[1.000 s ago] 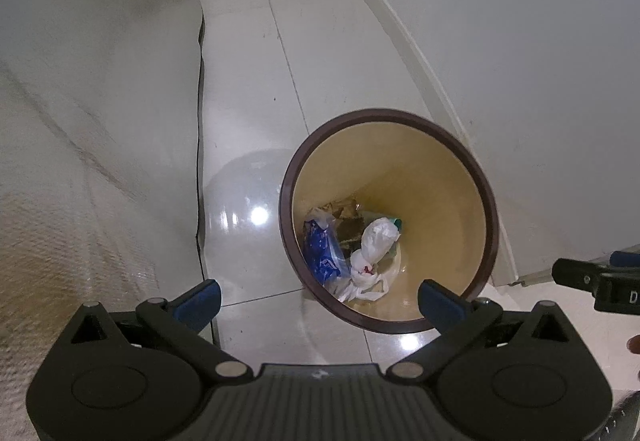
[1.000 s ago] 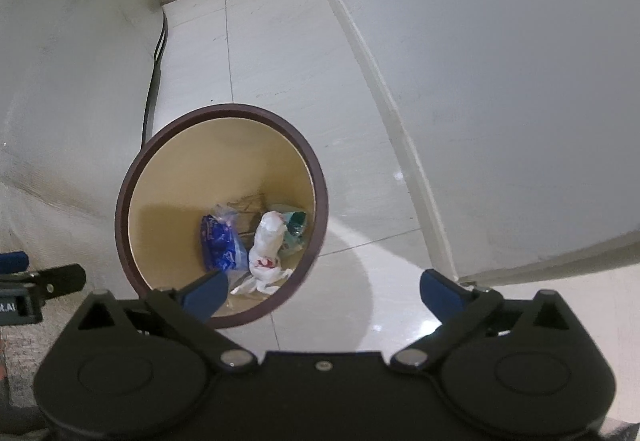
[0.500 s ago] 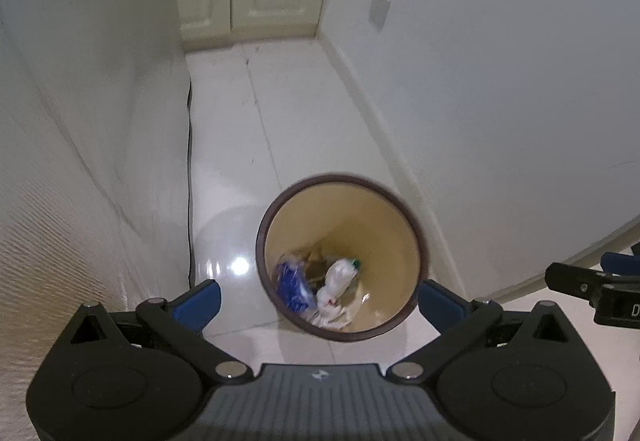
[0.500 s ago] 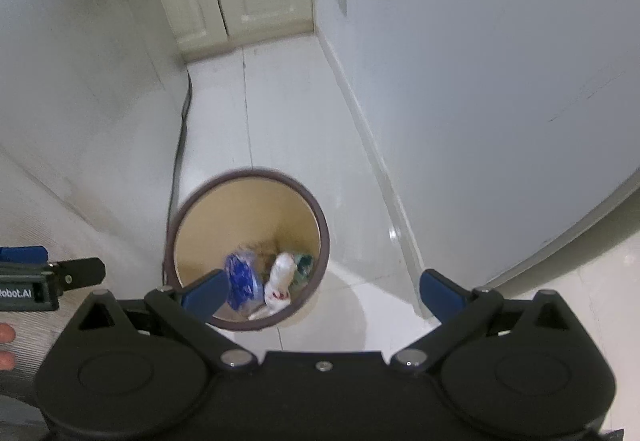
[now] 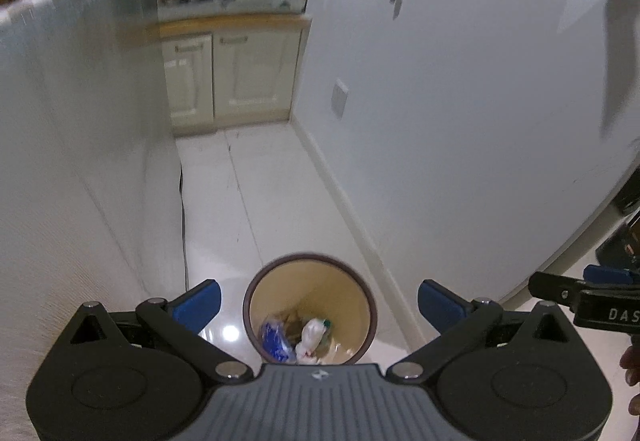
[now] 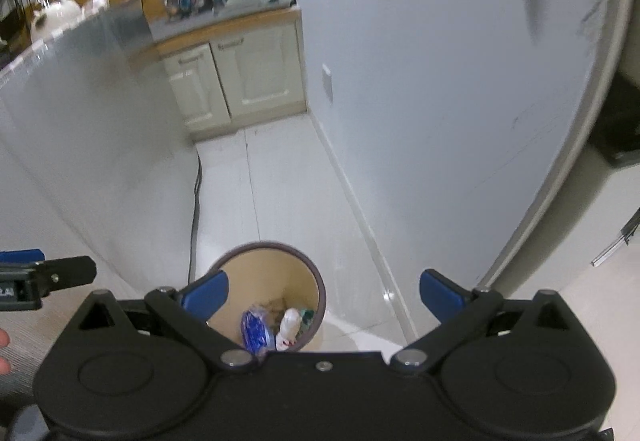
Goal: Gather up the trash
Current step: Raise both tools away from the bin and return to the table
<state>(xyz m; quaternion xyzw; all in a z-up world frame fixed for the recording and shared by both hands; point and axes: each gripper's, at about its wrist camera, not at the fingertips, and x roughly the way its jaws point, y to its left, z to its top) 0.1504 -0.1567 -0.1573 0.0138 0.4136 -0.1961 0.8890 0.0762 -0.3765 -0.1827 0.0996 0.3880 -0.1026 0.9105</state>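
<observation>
both claws, the left claw and right claw, hang with blue fingers spread apart and nothing between them, high above the round brown-rimmed bin. the trash, a blue wrapper and a white bottle, lies at its bottom. this looks like the deposit step done; next likely calls for finding more litter on the tiled floor.
</observation>
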